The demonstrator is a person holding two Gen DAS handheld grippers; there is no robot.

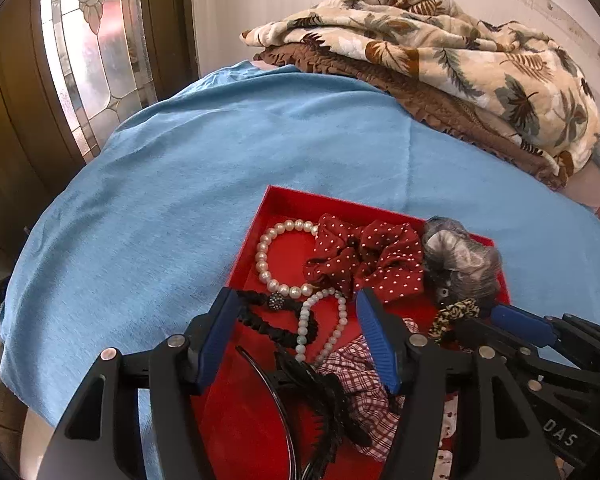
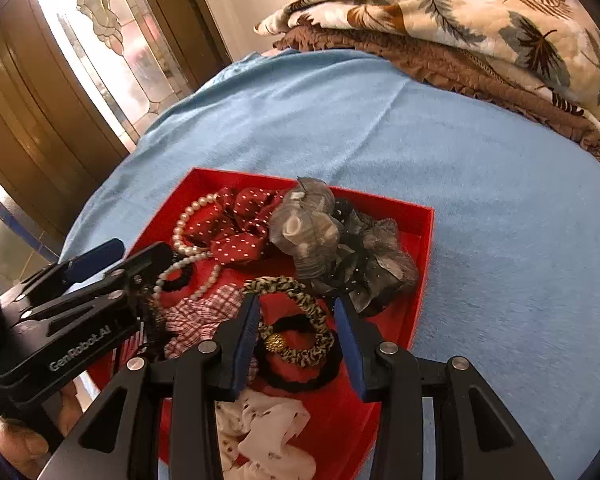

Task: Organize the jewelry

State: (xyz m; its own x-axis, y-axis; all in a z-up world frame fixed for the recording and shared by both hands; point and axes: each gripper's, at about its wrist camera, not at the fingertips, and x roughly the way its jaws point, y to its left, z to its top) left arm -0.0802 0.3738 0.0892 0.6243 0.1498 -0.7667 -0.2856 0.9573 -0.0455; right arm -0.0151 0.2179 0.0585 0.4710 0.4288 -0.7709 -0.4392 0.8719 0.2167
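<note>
A red tray [image 1: 278,196] lies on a blue cloth and also shows in the right wrist view [image 2: 424,240]. It holds a pearl bracelet [image 1: 262,258], a pearl necklace [image 1: 342,316], a red polka-dot scrunchie [image 1: 364,260], a grey sheer scrunchie [image 2: 316,228], a leopard-print scrunchie [image 2: 300,300], a checked scrunchie [image 1: 364,376], a black hair tie [image 2: 328,372], a black hair claw [image 1: 324,396] and a white scrunchie [image 2: 268,432]. My left gripper [image 1: 298,312] is open over the pearl necklace. My right gripper [image 2: 296,312] is open around the leopard-print scrunchie.
The blue cloth [image 1: 180,160] covers the rounded surface. A folded leaf-print blanket [image 1: 440,44] on a brown ruffled fabric [image 1: 440,96] lies at the back right. A stained-glass door [image 1: 88,52] stands at the left.
</note>
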